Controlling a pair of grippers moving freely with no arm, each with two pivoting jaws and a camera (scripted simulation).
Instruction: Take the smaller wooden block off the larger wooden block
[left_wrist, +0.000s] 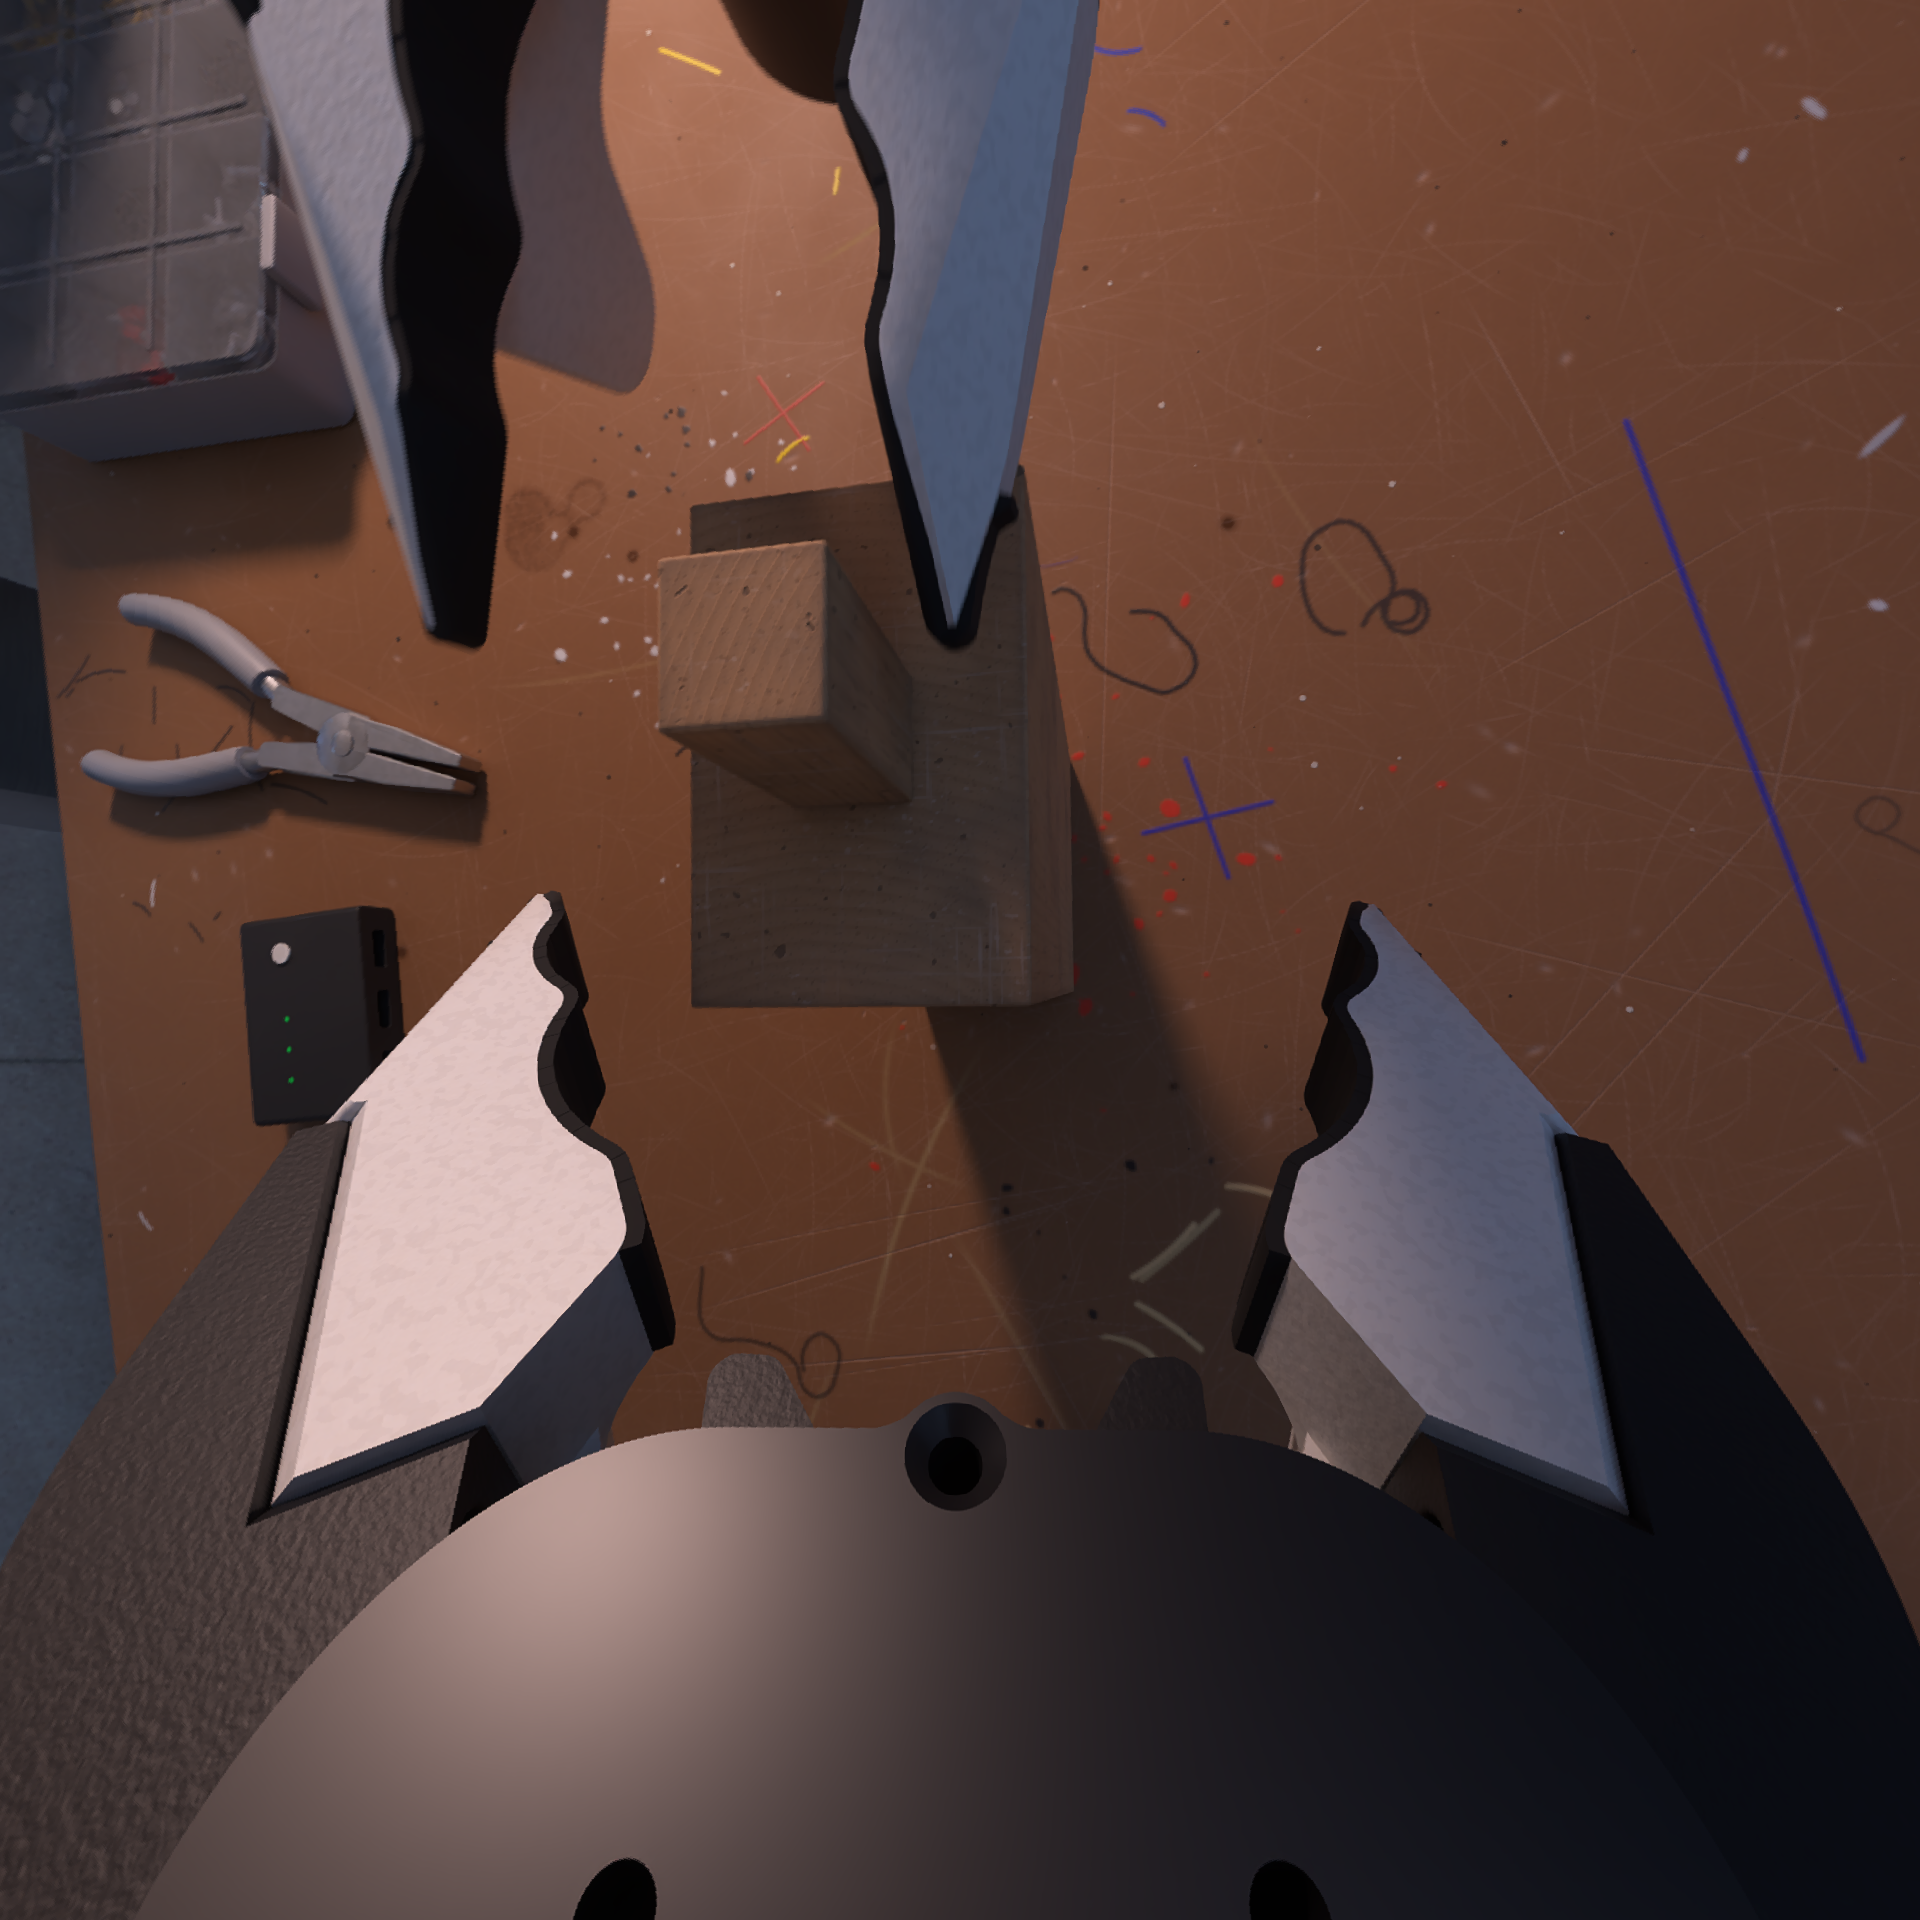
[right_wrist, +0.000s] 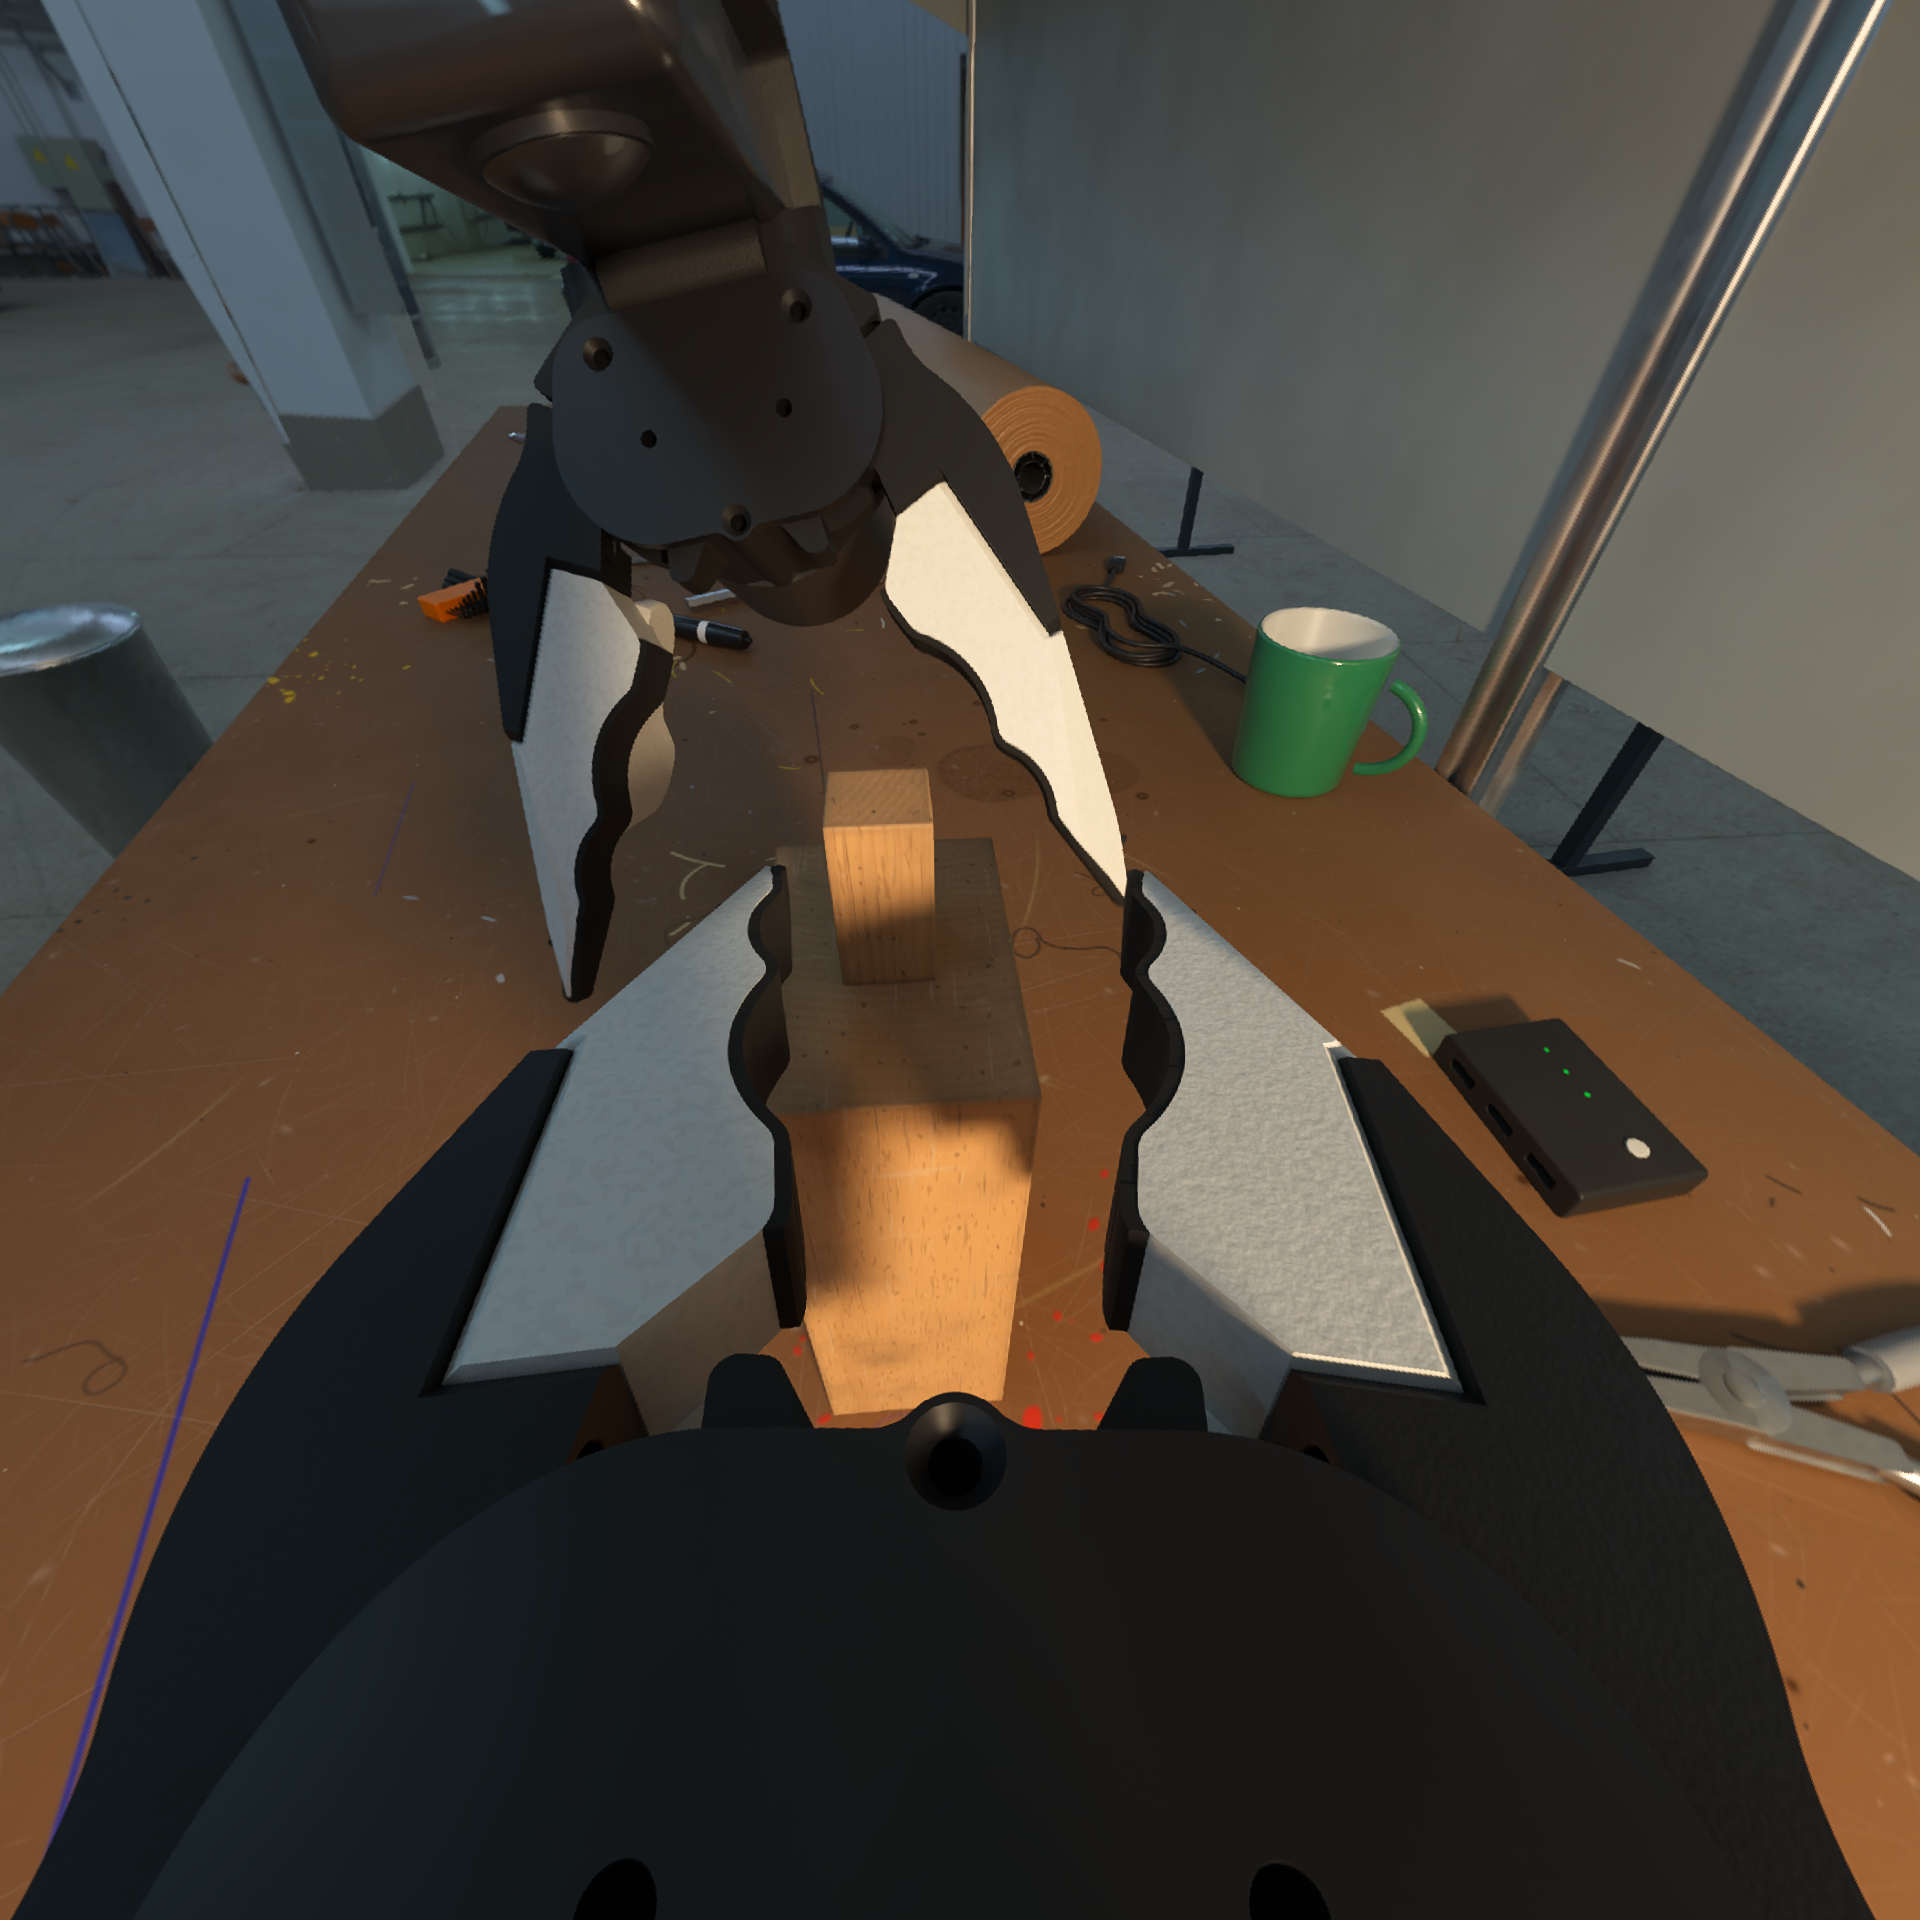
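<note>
smaller wooden block not yet lifted, seated upright on larger wooden block. both grippers spread wide, nothing gripped: left gripper hovering above, right gripper straddling the stack.

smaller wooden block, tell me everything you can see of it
The smaller wooden block is a pale, square-edged piece with visible grain and small dark specks. It stands upright on the top face of the larger wooden block, toward one end and near one side edge. Only the larger block touches it. The jaws of both grippers are open and clear of it.
</note>
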